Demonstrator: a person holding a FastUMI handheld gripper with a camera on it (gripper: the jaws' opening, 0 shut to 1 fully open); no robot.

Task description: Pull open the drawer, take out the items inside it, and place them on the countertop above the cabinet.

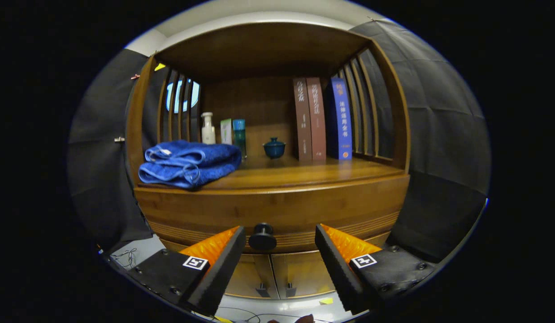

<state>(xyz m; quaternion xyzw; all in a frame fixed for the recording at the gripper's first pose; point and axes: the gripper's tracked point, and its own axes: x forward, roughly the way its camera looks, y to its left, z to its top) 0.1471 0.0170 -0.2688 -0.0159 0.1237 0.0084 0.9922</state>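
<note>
Beyond my jaws stands a wooden cabinet (277, 211) with slatted sides (176, 107) and a dim open shelf under its top board. Black cloth (439, 134) hangs on both sides, and pale floor (138, 251) lies below me.

The cabinet (277, 211) ahead of the hand-held gripper (279, 244) is varnished wood with a soft sheen; its counter (304, 172) is smooth and faintly glossy. The knob (262, 237) between the spread fingers is matt black. Those fingers (223, 264) have ribbed matt black pads over glossy orange plastic. The towel (190, 162) is plush blue cloth.
</note>
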